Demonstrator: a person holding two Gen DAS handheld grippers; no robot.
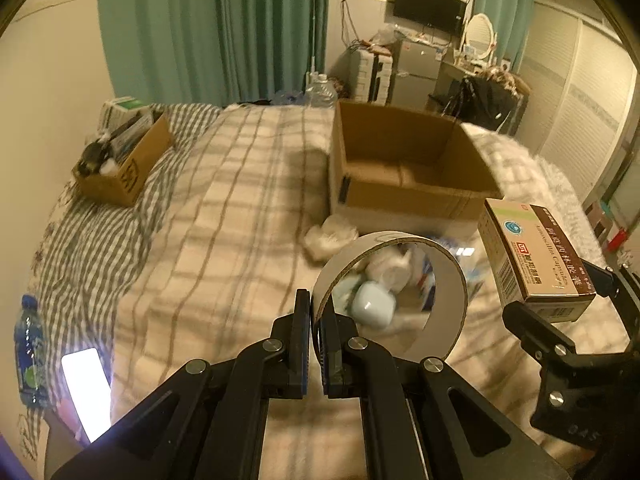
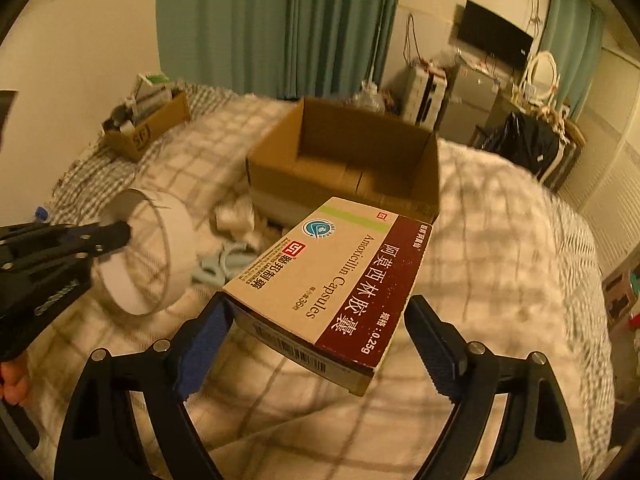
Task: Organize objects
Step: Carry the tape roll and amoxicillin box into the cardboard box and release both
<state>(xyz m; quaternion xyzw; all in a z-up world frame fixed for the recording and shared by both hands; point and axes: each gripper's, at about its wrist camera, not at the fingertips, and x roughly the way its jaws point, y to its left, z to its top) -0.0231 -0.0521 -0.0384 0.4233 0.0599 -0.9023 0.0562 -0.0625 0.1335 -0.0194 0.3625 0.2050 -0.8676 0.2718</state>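
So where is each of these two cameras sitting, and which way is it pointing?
Left wrist view: sits on the left tool, looking along its fingers over the bed toward the big box; the tool pinches a tape ring.
Right wrist view: sits on the right tool, facing the same box; the tool holds a medicine box, and fingers show at the left edge.
Shared: each sees the other tool and its load, plus the bed, both boxes and the curtains.

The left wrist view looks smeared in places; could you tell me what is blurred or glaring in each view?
Left wrist: the lit phone blows out white, clutter seen through the tape roll is smeared. Right wrist: medicine box print is sharp, blanket blurred.
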